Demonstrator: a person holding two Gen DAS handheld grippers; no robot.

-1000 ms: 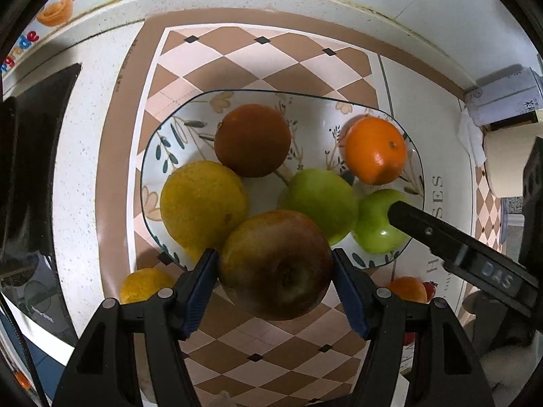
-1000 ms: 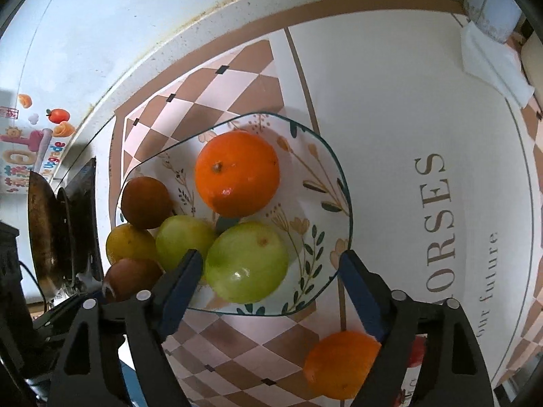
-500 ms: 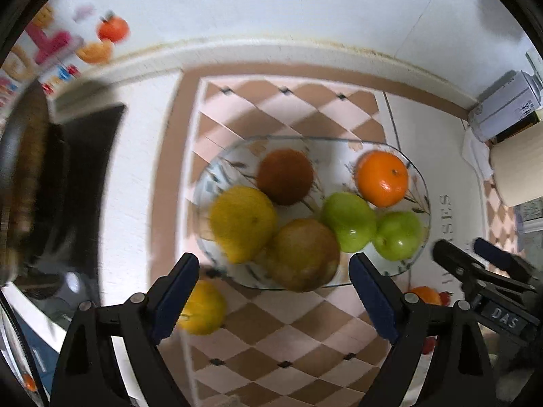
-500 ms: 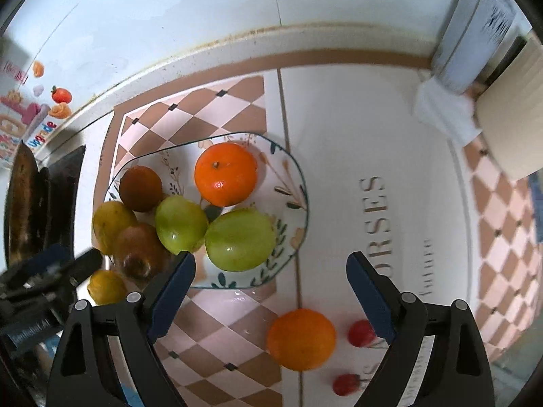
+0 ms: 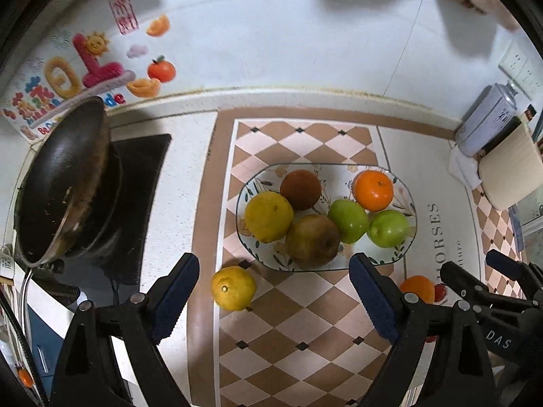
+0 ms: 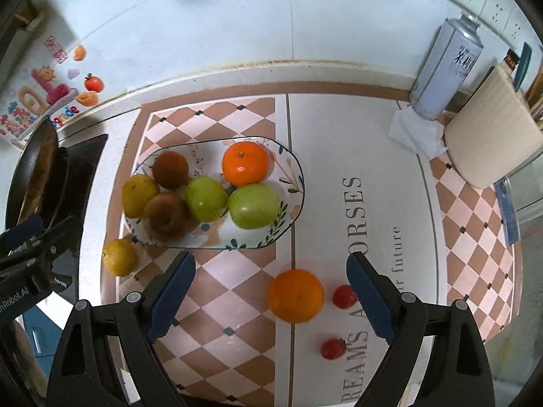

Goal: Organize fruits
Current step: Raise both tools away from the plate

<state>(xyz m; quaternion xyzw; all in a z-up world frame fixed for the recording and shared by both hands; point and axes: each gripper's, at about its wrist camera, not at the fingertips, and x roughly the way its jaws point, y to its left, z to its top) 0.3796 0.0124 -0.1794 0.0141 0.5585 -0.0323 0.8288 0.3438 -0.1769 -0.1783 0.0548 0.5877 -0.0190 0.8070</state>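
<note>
A patterned oval plate (image 5: 405, 252) (image 6: 292, 213) on the checked mat holds several fruits: a brown apple (image 5: 312, 240), a yellow fruit (image 5: 268, 216), a dark brown fruit (image 5: 300, 189), an orange (image 5: 373, 190) and two green apples (image 5: 348, 216) (image 5: 388, 228). A yellow citrus (image 5: 233, 287) (image 6: 120, 257) lies on the counter left of the plate. An orange (image 6: 295, 295) and two small red fruits (image 6: 344, 296) (image 6: 333, 348) lie in front. My left gripper (image 5: 275, 296) is open and empty, pulled back above the mat. My right gripper (image 6: 270, 295) is open and empty.
A black wok (image 5: 64, 183) sits on a hob at the left. A spray can (image 6: 444, 68), a crumpled tissue (image 6: 414, 134) and a cream board (image 6: 492, 146) stand at the right by the tiled wall.
My left gripper let go of the brown apple, which now lies on the plate, and opened wide. Both grippers have drawn back and up from the plate.
</note>
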